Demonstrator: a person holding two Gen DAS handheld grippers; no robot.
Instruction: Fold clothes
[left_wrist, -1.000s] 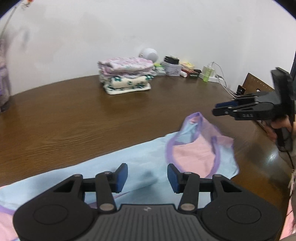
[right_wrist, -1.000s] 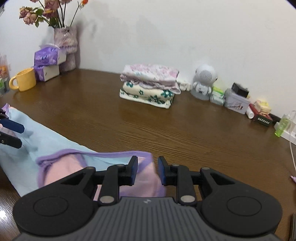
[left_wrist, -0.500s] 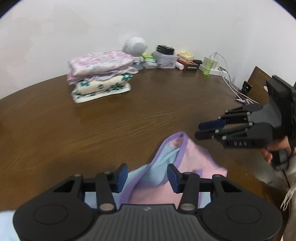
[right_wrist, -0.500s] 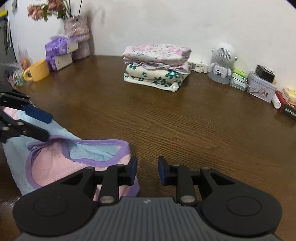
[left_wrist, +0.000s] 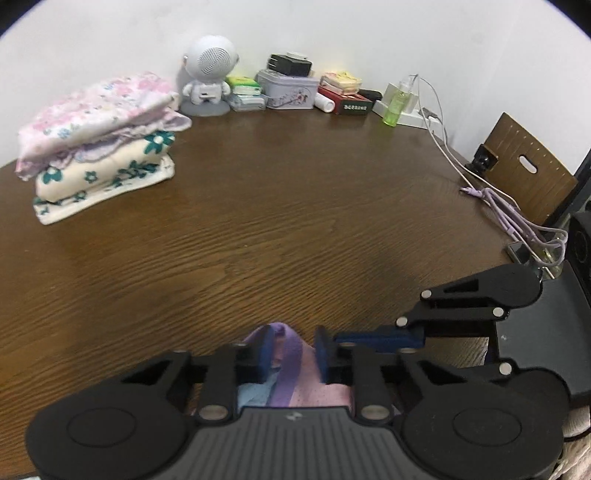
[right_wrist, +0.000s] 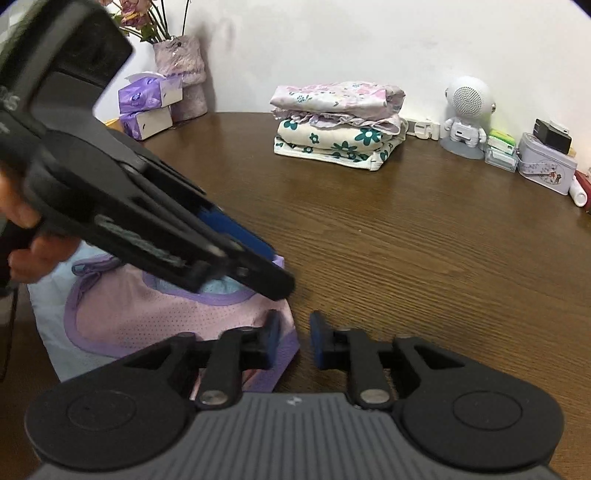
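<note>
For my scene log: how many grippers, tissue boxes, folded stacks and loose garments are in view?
Grippers: 2 (left gripper, right gripper)
Tissue boxes: 2
Folded stack: 1
Loose garment: 1
Total: 6

No lettering is legible; the red box's (left_wrist: 350, 104) label blurs.

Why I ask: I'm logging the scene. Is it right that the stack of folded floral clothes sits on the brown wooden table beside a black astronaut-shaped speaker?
Not quite: the astronaut-shaped speaker is white, not black. The stack of folded floral clothes does sit on the brown wooden table beside it, as the left wrist view shows.
</note>
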